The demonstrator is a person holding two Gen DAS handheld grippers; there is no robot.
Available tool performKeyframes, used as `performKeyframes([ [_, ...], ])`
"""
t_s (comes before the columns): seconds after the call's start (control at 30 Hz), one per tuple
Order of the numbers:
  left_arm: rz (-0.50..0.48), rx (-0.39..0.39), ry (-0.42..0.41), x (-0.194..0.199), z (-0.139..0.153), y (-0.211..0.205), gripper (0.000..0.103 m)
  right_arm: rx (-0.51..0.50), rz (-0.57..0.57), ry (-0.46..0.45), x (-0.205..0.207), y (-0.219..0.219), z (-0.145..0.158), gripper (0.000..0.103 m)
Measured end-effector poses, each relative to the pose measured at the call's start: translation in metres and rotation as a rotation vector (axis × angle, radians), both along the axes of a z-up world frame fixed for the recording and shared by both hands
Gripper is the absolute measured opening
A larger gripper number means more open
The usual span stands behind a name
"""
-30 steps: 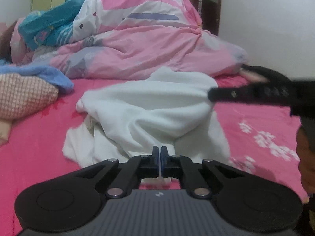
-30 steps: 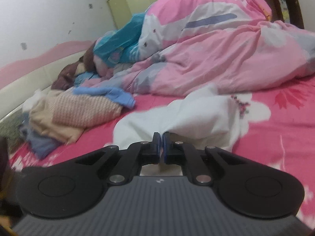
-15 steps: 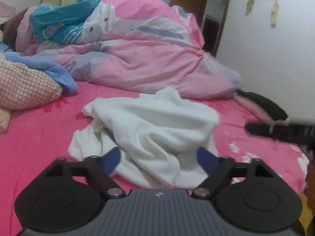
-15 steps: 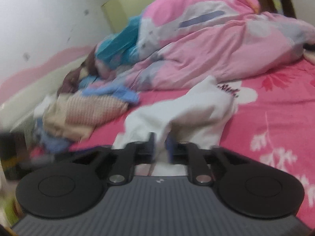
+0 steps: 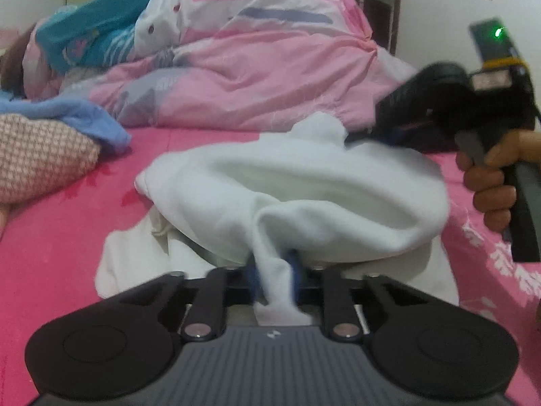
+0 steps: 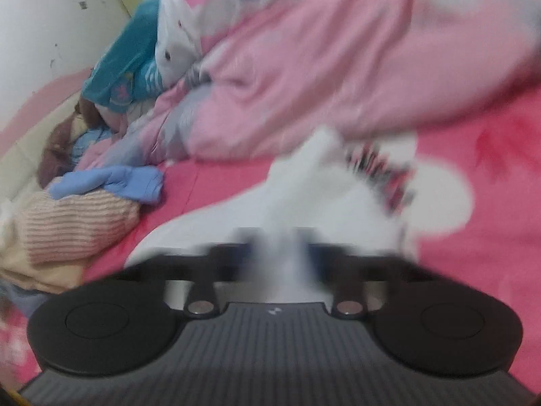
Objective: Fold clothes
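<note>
Cloth could slip: your left gripper point(image 5: 274, 279) pinches only a thin bit of the white top point(image 5: 304, 196); your right gripper point(image 6: 277, 253) looks pinched on it too, blurry.

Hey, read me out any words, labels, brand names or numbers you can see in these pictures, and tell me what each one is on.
No text can be read here.
Left gripper body: a small pale logo mark, no letters.
Right gripper body: the same mark, no letters.
White garment: a dark and red print near its edge, too blurred to read.
Label on the right gripper as seen from the left wrist camera: too blurred to read.
</note>
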State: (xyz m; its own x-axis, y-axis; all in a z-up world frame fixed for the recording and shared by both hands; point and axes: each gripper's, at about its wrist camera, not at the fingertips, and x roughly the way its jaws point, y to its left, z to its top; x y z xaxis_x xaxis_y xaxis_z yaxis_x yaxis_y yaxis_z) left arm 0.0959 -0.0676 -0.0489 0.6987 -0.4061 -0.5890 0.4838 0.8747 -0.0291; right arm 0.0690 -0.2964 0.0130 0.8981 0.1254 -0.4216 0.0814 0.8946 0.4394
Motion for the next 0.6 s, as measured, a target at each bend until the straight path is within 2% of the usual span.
performKeyframes([
  [0.23,-0.052,-0.039,-0.049,-0.037,0.023,0.026,0.01,0.026,0.074,0.005,-0.002,0.014,-0.008,0.001],
  [0.4,-0.072,-0.062,-0.043,-0.076,0.031,0.059,0.01,-0.027,0.175,-0.035,-0.073,0.055,0.014,0.001],
  [0.6,-0.082,-0.054,0.017,-0.116,0.021,0.092,0.011,-0.038,0.236,0.009,-0.147,0.094,-0.005,0.001],
])
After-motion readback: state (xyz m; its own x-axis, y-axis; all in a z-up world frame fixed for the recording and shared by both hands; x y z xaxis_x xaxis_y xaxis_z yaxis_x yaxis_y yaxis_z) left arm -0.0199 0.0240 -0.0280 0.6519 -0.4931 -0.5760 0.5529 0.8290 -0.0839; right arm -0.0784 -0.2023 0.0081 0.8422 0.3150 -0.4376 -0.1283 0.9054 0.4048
